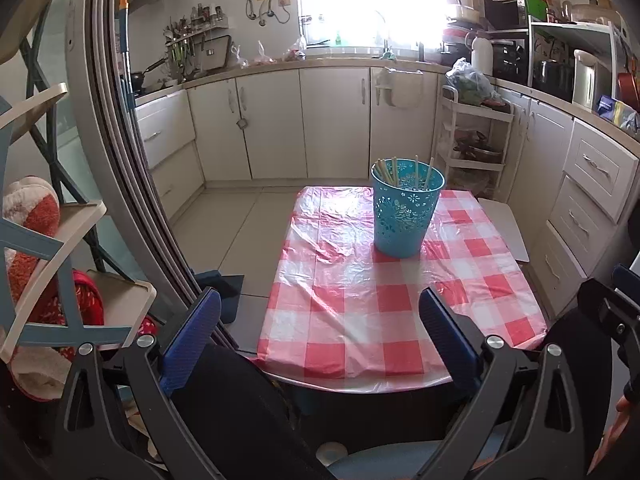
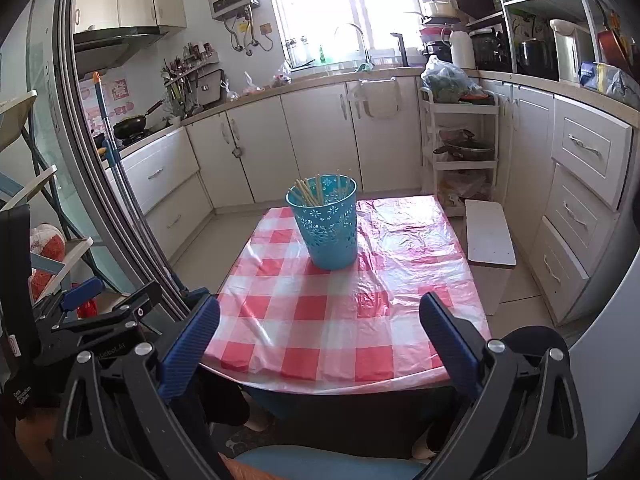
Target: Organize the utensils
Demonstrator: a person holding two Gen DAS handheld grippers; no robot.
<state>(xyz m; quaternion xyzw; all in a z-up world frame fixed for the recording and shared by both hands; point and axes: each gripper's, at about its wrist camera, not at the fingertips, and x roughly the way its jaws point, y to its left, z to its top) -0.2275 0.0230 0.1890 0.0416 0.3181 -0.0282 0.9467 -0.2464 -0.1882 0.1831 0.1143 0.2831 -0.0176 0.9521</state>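
Both your left gripper (image 1: 320, 332) and right gripper (image 2: 320, 330) hang wide open, empty; chopsticks (image 2: 310, 194) already fill the blue holder (image 2: 328, 232), so withdraw without nudging it.

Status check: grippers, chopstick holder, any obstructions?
Left gripper open, empty. Right gripper open, empty. Chopsticks upright in teal holder on checkered table. Nothing in the way.

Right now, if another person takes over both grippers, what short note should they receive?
Left gripper: open, empty, held back at the table's near edge.
Right gripper: open, empty, also held back.
Pale wooden chopsticks stand inside the turquoise perforated plastic basket, upright on the red-and-white checked plastic tablecloth.
No loose utensil shows on the cloth.
Left to do: nothing visible; check outside the views.
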